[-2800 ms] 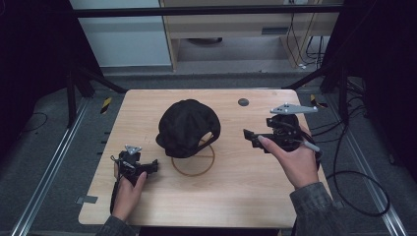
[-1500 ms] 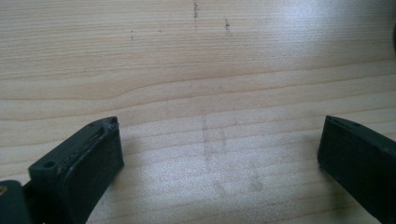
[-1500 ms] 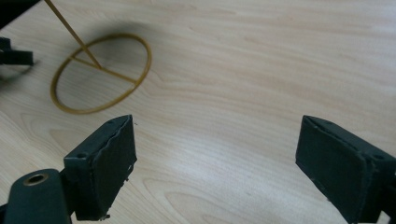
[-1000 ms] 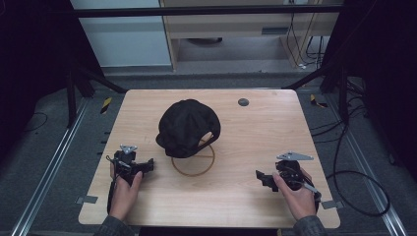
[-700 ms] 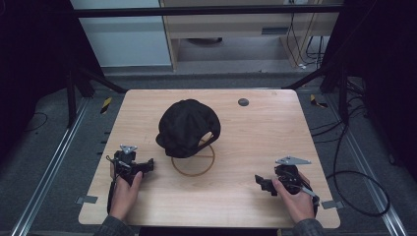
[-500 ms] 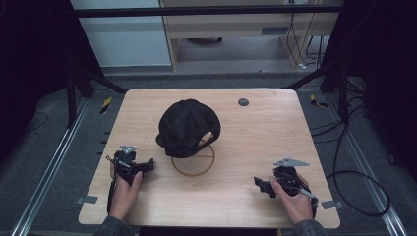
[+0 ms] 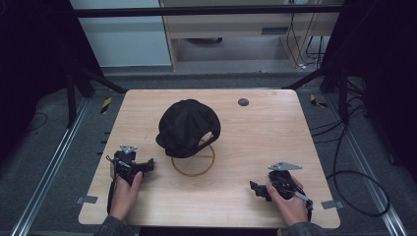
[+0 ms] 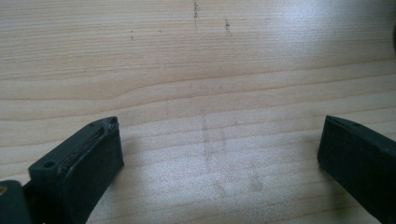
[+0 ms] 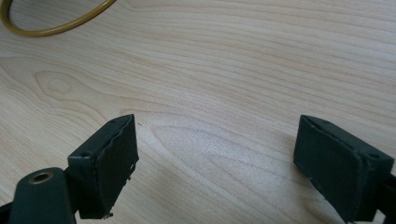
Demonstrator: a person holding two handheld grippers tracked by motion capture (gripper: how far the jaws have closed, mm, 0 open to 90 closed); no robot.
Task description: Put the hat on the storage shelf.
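The wooden tabletop [image 7: 275, 142] carries everything, its pale grain running bare under both gripper views. Near its middle sits a black baseball cap [image 7: 187, 127], crown up, resting partly over a thin brown ring [image 7: 196, 167] that lies flat on the wood just in front of it; the cap's edge overlaps the ring's far arc. The left hand-held gripper [image 7: 147, 166] rests low at the tabletop's near left, just beside the ring and apart from the cap, held in the person's left hand [image 7: 125, 189]. Its jaws are spread wide with nothing between them but wood. The right hand-held gripper [image 7: 255, 188] lies at the near right, well apart from the cap, gripped by the right hand [image 7: 287, 199]; its jaws also stand released and empty, and a curve of the ring shows at the top left corner of its view. A small dark round disc [image 7: 243, 102] sits near the tabletop's far edge.
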